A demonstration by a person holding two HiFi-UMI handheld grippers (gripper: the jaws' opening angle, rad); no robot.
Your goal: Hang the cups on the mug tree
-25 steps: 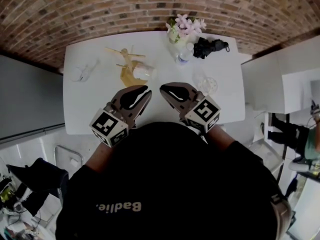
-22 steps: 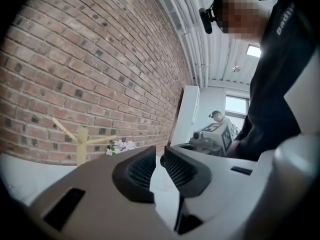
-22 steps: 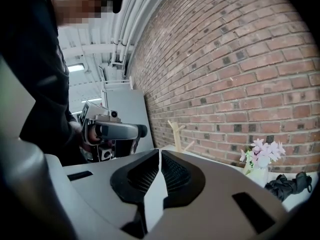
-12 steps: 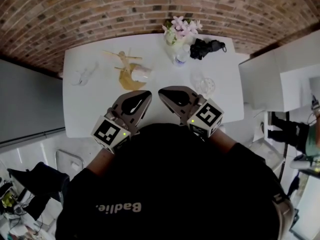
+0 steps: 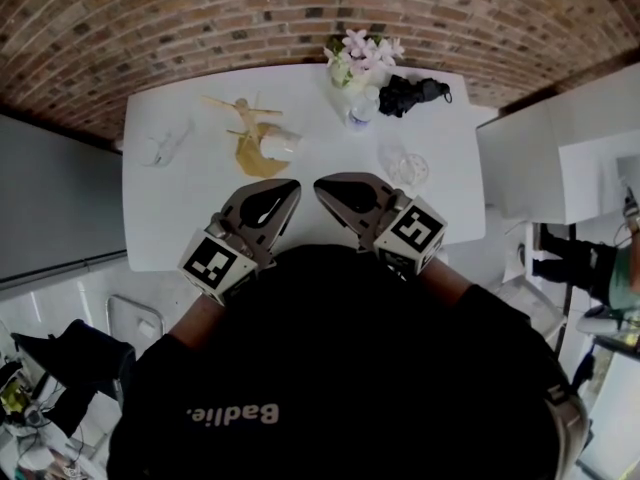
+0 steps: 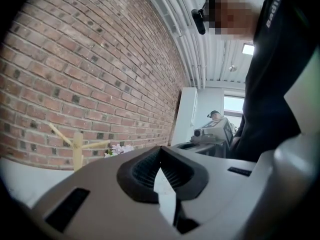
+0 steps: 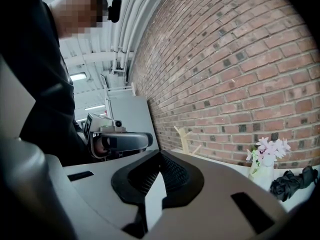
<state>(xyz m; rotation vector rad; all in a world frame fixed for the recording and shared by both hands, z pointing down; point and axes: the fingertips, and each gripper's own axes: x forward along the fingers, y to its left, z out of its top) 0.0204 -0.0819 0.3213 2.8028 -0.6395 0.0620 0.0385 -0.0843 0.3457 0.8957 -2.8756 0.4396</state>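
Note:
A wooden mug tree stands on the white table, toward the back left. A white cup sits at its base, and whether it hangs or lies I cannot tell. One clear glass cup lies at the far left and another stands at the right. My left gripper and right gripper hover side by side over the table's front edge, tips almost meeting. The left jaws are closing their last bit, pads together, nothing between them. The right gripper is shut and empty.
A vase of pink flowers, a small bottle and a black bundle stand at the back right. A brick wall runs behind the table. A white cabinet stands to the right.
The left jaws have closed. Both grippers have stayed near the table's front edge with only a slight shift.

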